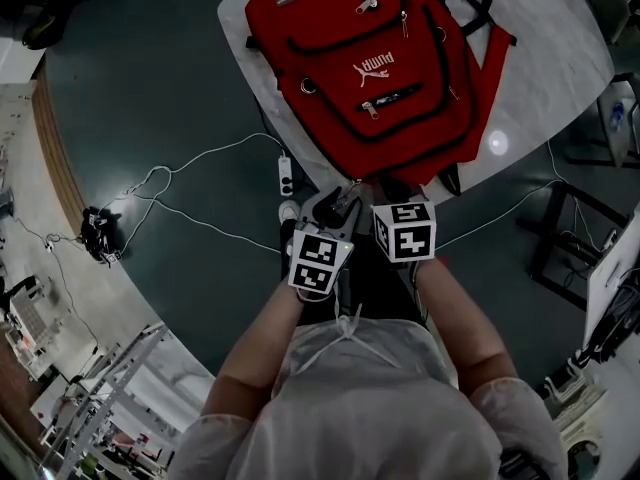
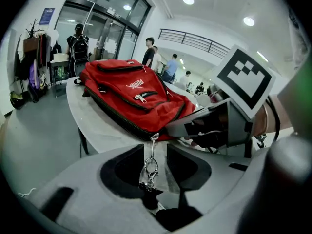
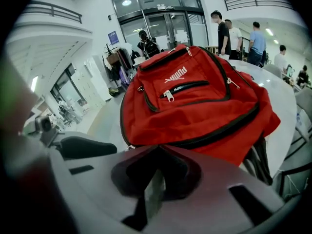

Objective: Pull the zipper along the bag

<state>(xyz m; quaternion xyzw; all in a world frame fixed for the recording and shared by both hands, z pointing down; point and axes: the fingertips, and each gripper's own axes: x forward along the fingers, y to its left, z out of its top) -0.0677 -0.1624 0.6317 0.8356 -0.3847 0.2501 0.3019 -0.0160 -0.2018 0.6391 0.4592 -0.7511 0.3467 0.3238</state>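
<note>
While the red backpack [image 1: 370, 68] lies flat on the round white counter [image 1: 560, 58], front side up, both tools sit at its near edge, side by side and close together. Left hand-held gripper [image 2: 155, 147]: jaws apart, wide gap. A metal zipper pull [image 2: 151, 167] with a ring and clasp hangs down in that gap from the end of the black main zipper [image 2: 117, 118] at the bag's near corner. The pads are not pressing on the pull, so nothing is gripped. Right hand-held gripper [image 3: 158, 149]: jaws together, tips meeting right at the bag's lower edge, just under the black zipper line. Can't tell if any cloth is pinched there. The bag's 2 smaller front pockets look zipped, pulls visible on the front panel. Black straps hang off the counter edge on the right side in the right gripper view. White power strip [image 1: 286, 176] and cable lie on the floor below the counter. Several people [image 3: 229, 30] stand in the background by the glass doors.
</note>
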